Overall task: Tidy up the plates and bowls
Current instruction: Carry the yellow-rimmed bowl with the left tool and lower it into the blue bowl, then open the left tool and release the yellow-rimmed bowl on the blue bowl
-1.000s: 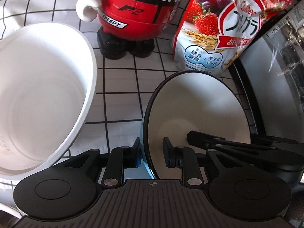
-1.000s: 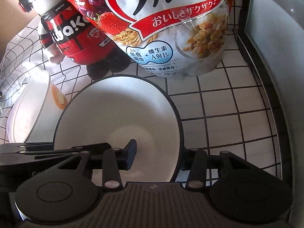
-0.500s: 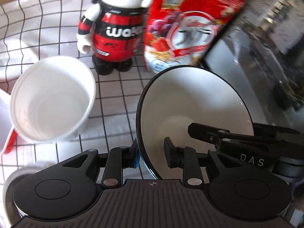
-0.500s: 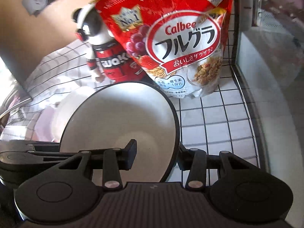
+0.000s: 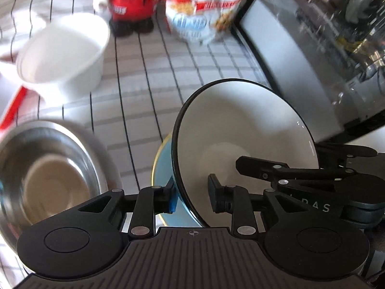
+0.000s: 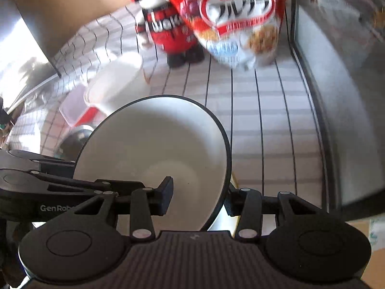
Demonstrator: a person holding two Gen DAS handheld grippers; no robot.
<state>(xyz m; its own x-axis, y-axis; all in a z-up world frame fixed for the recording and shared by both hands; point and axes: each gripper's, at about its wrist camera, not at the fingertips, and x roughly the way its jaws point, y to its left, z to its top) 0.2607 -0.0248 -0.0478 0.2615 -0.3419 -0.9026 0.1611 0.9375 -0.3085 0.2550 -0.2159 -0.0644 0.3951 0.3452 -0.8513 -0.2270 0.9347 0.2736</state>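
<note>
Gridded cloth (image 5: pixel 149 101) carries 3 bowls; both tools, left (image 5: pixel 191 197) and right (image 6: pixel 199 198), pinch 1 black-rimmed bowl (image 5: pixel 240 130).

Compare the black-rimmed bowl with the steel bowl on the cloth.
The black-rimmed bowl is matte white inside; the steel bowl is shiny metal. The black-rimmed bowl is tilted steeply, clamped at opposite rims by the left hand-held gripper and right hand-held gripper; the steel bowl sits upright, untouched. Both are round and empty.

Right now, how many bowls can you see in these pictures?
3. The black-rimmed bowl is held by both claws. The white bowl stands far left on the cloth. The steel bowl is near left. The blue dish below may be another.
</note>
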